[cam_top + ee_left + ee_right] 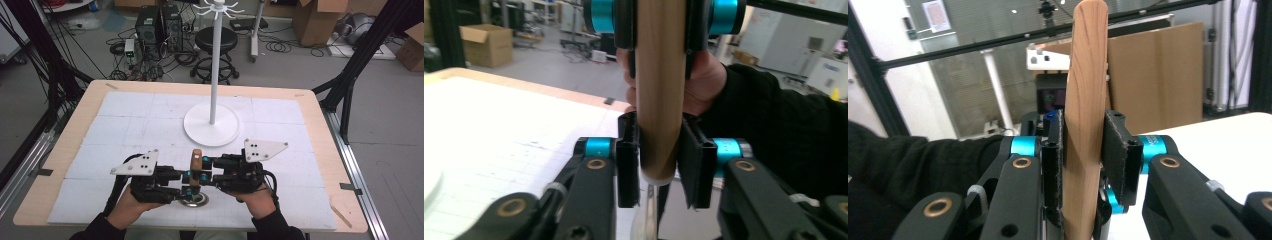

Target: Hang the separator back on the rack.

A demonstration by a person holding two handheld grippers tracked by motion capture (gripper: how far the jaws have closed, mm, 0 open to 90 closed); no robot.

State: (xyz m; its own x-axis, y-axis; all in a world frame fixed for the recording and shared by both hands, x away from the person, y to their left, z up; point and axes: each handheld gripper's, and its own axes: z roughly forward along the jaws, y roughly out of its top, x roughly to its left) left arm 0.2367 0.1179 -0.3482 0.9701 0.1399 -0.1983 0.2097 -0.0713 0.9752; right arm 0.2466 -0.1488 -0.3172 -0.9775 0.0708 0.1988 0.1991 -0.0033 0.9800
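Note:
A utensil stands upright near the table's front edge, its wooden handle (197, 159) up and its round metal head (194, 200) on the white mat. My right gripper (202, 168) comes in from the right and is shut on the handle's upper part; in the right gripper view both pads press the handle (1085, 115). My left gripper (190, 188) comes in from the left, lower down. Its jaws straddle the handle's lower end (659, 125) with a thin gap on each side, so it is open. A thin metal shaft (650, 205) runs down below the handle.
A white stand (212, 131) with a round base, a tall pole and hooks on top stands at the mat's middle, just beyond the grippers. The wooden table edge (30, 215) runs close in front. A stool, computers and cardboard boxes stand on the floor beyond.

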